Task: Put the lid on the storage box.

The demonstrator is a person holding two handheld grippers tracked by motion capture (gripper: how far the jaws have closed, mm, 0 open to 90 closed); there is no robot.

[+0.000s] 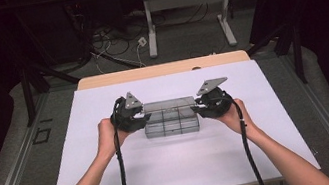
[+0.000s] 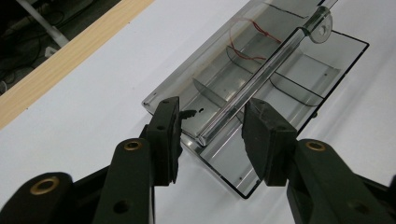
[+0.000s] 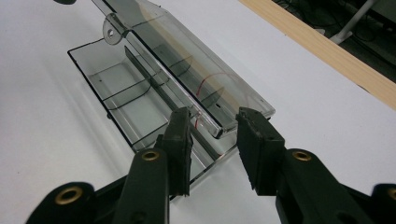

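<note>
A smoky clear plastic compartment box (image 1: 171,121) lies at the middle of the white table top (image 1: 180,166). Its lid (image 2: 261,74) stands part-way raised, with dividers below it (image 3: 121,88) and a thin red loop (image 2: 247,37) inside. My left gripper (image 1: 145,117) is at the box's left end, open, its jaws either side of the lid's thick front edge (image 2: 210,137). At the right end my right gripper (image 1: 198,108) is open too, straddling the lid's corner (image 3: 215,144). Neither pair of pads touches the lid.
A wooden table edge (image 1: 163,69) runs along the far side of the white top. Beyond it are the grey legs of another table (image 1: 150,29) and loose cables (image 1: 114,45) on the floor. Dark curtains hang on both sides.
</note>
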